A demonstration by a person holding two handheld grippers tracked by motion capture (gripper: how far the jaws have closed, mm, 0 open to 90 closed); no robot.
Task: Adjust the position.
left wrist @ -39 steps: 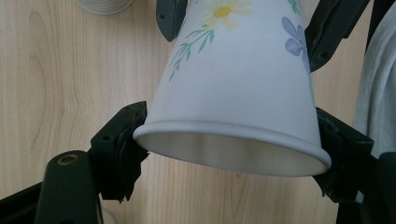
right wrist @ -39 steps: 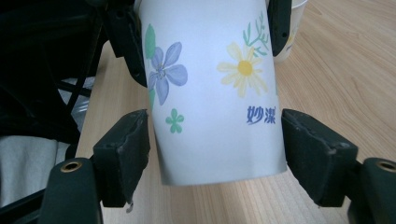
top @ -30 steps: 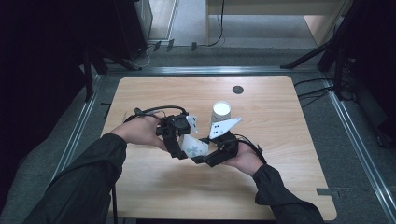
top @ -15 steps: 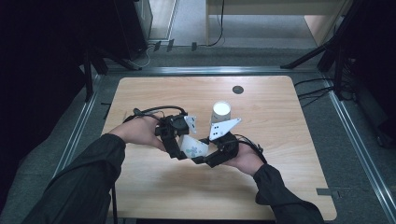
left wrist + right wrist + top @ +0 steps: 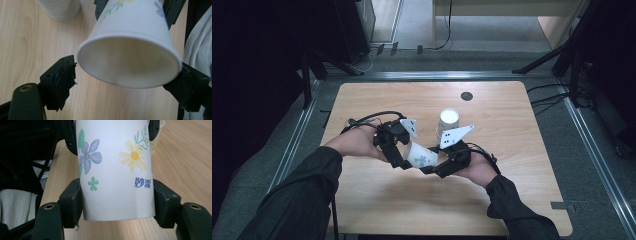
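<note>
Paper cup (image 5: 421,156) hangs on its side above the near middle of the bench (image 5: 512,200), between my two grippers, mouth toward the left one. Right gripper (image 5: 117,202) is clamped on the cup wall near its base, one jaw pressing each side. Left gripper (image 5: 125,75) has just been opening: its jaws stand apart around the rim, one clear of it with a gap, the other right at the rim edge, so I read no squeeze there. Judgement: the handover is mostly done, the right side carries the cup alone; left to do is pull the left gripper away and set the cup somewhere, maybe onto the stack.

Cup is thin white paper, tapered, rolled lip, matte inside and empty; printed purple flower (image 5: 90,155), yellow daisy (image 5: 134,155), green sprigs, small blue characters. Jaws are black hard plastic with worn, ragged pad (image 5: 65,75) tape.

Stack of cups (image 5: 447,121) stands upright just beyond, ribbed with nested rims. Bench is pale wood-grain laminate, rounded corners, a dark round grommet (image 5: 466,96) at the far edge. Dark sleeves on both forearms.
</note>
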